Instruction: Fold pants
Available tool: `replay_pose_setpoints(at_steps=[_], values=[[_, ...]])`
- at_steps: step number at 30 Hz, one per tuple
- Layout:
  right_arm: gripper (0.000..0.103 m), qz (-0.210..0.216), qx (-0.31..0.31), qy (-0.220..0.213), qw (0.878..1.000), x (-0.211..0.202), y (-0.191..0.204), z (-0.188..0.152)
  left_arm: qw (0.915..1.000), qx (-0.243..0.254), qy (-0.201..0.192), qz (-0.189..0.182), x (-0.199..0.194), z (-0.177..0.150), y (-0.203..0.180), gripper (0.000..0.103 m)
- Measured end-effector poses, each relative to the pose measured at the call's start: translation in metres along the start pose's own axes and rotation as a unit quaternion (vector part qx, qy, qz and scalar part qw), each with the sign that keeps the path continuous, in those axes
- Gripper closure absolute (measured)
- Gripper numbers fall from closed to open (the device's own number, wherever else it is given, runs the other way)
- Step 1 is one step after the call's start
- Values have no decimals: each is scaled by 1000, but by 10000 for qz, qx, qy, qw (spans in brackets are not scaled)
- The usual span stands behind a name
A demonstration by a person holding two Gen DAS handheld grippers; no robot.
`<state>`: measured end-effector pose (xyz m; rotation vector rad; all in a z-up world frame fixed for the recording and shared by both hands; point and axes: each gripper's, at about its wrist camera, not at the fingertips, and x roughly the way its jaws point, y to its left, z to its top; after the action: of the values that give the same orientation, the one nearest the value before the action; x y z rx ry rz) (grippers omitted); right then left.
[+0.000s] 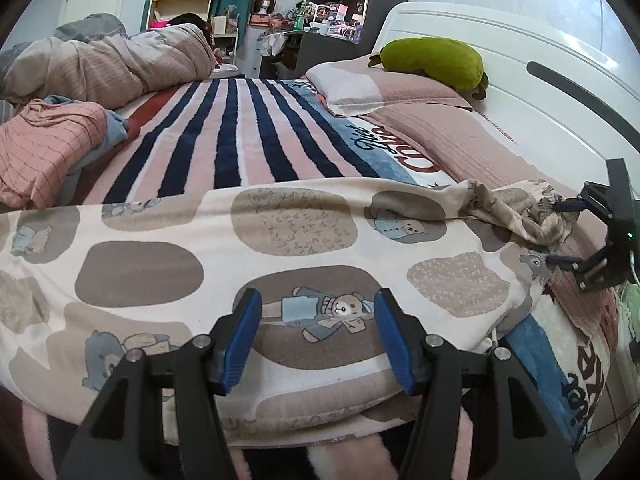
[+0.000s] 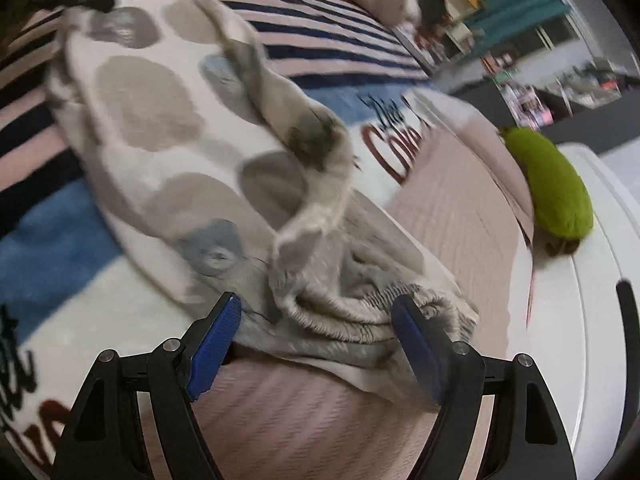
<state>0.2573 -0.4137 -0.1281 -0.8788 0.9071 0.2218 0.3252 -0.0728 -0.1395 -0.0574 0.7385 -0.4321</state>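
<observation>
Cream pants (image 1: 224, 264) printed with grey-brown blobs and little bears lie spread across the striped blanket (image 1: 240, 132). My left gripper (image 1: 318, 336) is open low over the near edge of the pants, a bear print showing between its blue pads. The elastic waistband (image 2: 352, 320) is bunched up on a pink pillow. My right gripper (image 2: 318, 324) is open around that waistband, with cloth between its fingers but not pinched. In the left wrist view the right gripper (image 1: 558, 233) sits at the far right by the crumpled waistband. The right wrist view is motion-blurred.
A green plush cushion (image 1: 432, 60) lies on the pillows (image 1: 400, 92) by the white headboard (image 1: 520, 80). A crumpled pink checked cloth (image 1: 44, 152) and a bunched duvet (image 1: 108, 68) sit at the left. Cluttered shelves (image 1: 340, 8) stand beyond the bed.
</observation>
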Motion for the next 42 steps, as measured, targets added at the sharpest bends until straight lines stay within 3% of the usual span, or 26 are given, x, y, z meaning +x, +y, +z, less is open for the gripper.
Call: replay_pose_setpoints(at_steps=[5,6,7,9,10,11,15,18,20,21,22,24,30,34,37,42], values=[[30,-253,424,-19,9988,4,-18,0,10000,-15,-47,-41,-4,0,1,49],[36,-291,573,-29,9979,4,-22,1,10000,-29,-48,-29,-4,0,1,49],[53,-405,674,-3,9969,4,-26,2,10000,-40,-48,-20,-4,-1,2,49],[71,-731,805,49,9941,6,-33,7,10000,-59,-57,-4,-5,0,3,49],[88,-816,910,20,9925,7,-37,8,9999,-71,-73,11,-5,0,4,49],[90,-869,1093,-35,9902,6,-44,9,9999,-81,-83,23,-6,0,5,49],[89,-1148,1789,-298,9767,0,-71,8,9998,-170,-106,82,-7,1,10,49],[85,-1224,2110,-165,9696,11,-88,4,9994,-239,-115,243,-10,4,17,49],[67,-1240,2318,-73,9648,16,-97,0,9988,-294,-141,360,-13,4,22,46],[50,-1278,2398,-73,9623,19,-101,-2,9985,-329,-152,413,-15,5,24,43],[40,-1378,2446,-98,9597,19,-104,-4,9981,-367,-177,467,-18,5,27,42],[39,-1505,2546,-212,9550,19,-111,-6,9975,-417,-198,527,-22,5,31,42],[39,-1278,2787,-151,9517,27,-123,-11,9945,-730,-84,741,-43,1,55,42],[39,-1054,2987,-39,9485,34,-130,-16,9895,-1171,-44,846,-85,-2,90,42],[36,-929,3176,-251,9433,19,-126,-18,9817,-1447,-71,1235,-125,-5,120,39],[26,-219,3850,-486,9214,-6,-112,-33,9704,-2191,48,1017,-155,-24,162,39]])
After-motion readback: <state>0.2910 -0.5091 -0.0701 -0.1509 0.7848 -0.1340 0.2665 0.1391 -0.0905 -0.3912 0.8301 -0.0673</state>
